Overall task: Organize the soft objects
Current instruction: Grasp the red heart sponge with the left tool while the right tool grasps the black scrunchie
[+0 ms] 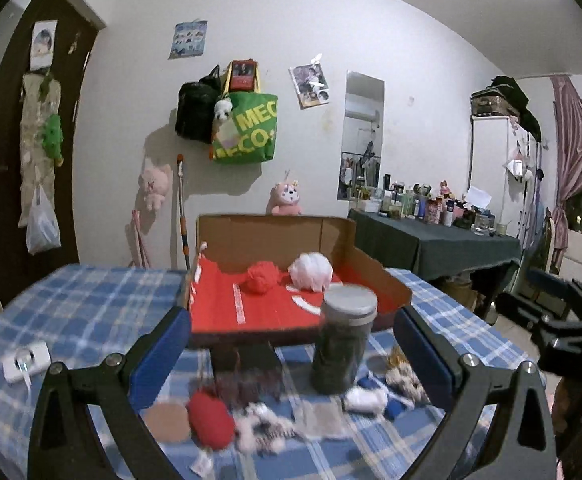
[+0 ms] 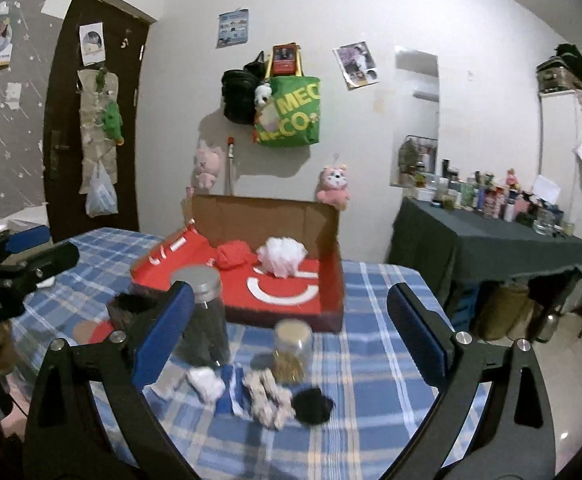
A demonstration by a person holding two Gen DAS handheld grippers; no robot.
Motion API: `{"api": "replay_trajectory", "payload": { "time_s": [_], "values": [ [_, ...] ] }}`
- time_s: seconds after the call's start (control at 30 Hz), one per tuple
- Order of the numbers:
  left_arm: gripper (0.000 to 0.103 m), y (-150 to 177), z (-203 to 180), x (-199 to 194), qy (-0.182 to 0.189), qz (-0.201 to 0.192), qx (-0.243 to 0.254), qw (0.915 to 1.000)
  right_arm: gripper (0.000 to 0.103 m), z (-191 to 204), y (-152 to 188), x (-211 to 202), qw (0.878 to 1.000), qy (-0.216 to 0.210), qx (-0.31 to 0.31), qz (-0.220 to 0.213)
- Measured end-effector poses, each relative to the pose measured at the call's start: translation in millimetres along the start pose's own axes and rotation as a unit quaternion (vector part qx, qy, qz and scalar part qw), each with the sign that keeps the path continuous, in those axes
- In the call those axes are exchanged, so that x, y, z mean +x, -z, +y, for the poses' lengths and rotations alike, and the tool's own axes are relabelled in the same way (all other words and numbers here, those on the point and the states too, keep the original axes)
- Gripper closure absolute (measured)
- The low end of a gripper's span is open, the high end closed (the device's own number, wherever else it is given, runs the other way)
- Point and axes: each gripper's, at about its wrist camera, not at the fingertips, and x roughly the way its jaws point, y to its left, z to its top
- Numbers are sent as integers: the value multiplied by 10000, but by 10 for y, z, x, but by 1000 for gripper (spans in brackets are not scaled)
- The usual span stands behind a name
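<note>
A red-lined cardboard box (image 1: 259, 312) (image 2: 331, 280) stands on the blue plaid table and holds a red soft ball (image 1: 260, 276) (image 2: 233, 255) and a white fluffy one (image 1: 311, 271) (image 2: 282, 255). In front of it lie loose soft items: a red pouf (image 1: 210, 420), a pink-and-white bundle (image 1: 263, 426), a white roll (image 1: 365, 398) (image 2: 205, 384), a blue cloth (image 2: 233, 394), a patterned scrunchie (image 2: 269, 398) and a black scrunchie (image 2: 313, 404). My left gripper (image 1: 291, 360) is open and empty above them. My right gripper (image 2: 291, 332) is open and empty too.
A dark jar with a grey lid (image 1: 345, 336) (image 2: 203, 316) and a small clear jar of yellow bits (image 2: 293, 350) stand among the items. A white gadget (image 1: 27, 360) lies at the table's left. A dark-clothed side table (image 2: 491, 244) with bottles stands to the right.
</note>
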Motion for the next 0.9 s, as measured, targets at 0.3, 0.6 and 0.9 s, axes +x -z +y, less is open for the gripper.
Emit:
{"api": "replay_trajectory", "payload": {
  "time_s": [0.3,0.6,0.9],
  "values": [
    [0,632,-55,235,-231,526,87,9983,4,33,704,202,9987,53,151,488],
    [0,918,-29,447,-316,1037,28,9941,4,118,1051,468,9951,7,170,978],
    [0,841,202,465,-473,1218,-125,9913,4,31,1074,614,9925,-88,327,1171]
  ]
}}
